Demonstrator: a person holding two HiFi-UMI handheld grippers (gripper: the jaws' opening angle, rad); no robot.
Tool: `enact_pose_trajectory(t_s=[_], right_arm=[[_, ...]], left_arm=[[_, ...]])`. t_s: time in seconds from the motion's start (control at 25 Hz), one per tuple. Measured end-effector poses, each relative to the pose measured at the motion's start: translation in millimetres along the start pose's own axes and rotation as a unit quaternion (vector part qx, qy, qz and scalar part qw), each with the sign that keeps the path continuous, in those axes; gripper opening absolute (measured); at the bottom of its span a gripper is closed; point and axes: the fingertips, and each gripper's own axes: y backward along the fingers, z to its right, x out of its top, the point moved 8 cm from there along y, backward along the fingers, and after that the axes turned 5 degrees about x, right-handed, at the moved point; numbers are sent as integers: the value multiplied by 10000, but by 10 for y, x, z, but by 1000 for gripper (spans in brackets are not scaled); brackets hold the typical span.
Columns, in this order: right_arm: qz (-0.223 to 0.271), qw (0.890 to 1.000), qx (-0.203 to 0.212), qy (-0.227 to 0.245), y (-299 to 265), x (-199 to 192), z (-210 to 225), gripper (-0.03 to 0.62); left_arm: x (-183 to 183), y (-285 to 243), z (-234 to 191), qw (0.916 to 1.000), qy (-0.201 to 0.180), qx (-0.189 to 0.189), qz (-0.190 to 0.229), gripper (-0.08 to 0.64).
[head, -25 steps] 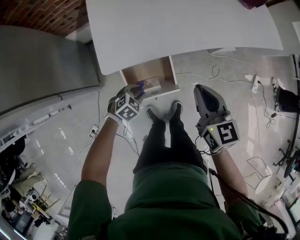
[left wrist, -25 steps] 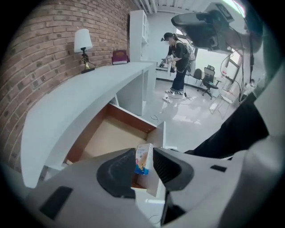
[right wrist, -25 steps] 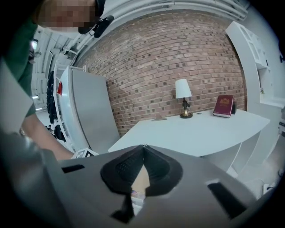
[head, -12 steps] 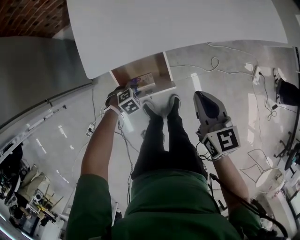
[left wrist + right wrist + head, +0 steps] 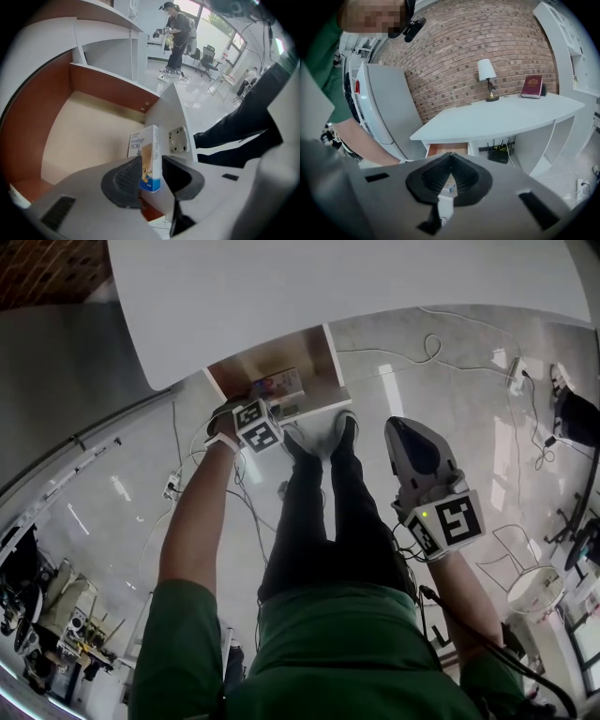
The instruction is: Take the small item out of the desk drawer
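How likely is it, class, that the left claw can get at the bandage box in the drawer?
Probably yes: the drawer is open, and the bandage box stands between the parted pads of the left claw, nothing blocking.

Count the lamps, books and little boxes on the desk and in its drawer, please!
Lamps: 1, the lamp on the desk
Books: 1, the red book on the desk
Boxes: 1, the bandage box in the drawer
Total: 3
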Motion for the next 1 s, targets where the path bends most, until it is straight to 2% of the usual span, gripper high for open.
enact_pose_trajectory(t_s=[0.2,0.44,0.64,0.72,1.0], right_arm=[[-50,9999,22,-87,-9,-104,13,3],[-270,9995,80,-133,-30,-283,20,3],[-301,9993,108,-169,-20,-345,33,3],[-309,9993,117,-150,-22,-343,48,3],[-272,9994,81,-208,-83,-308,67,3]], left_arm=[[10,-119,-6,9996,-221,-161,-62,126],[41,-283,-62,9965,-489,-598,-332,123],[59,-296,-74,9950,-455,-828,-334,122],[54,-282,-57,9944,-439,-896,-337,92],[31,-278,-32,9960,-406,-744,-278,64]])
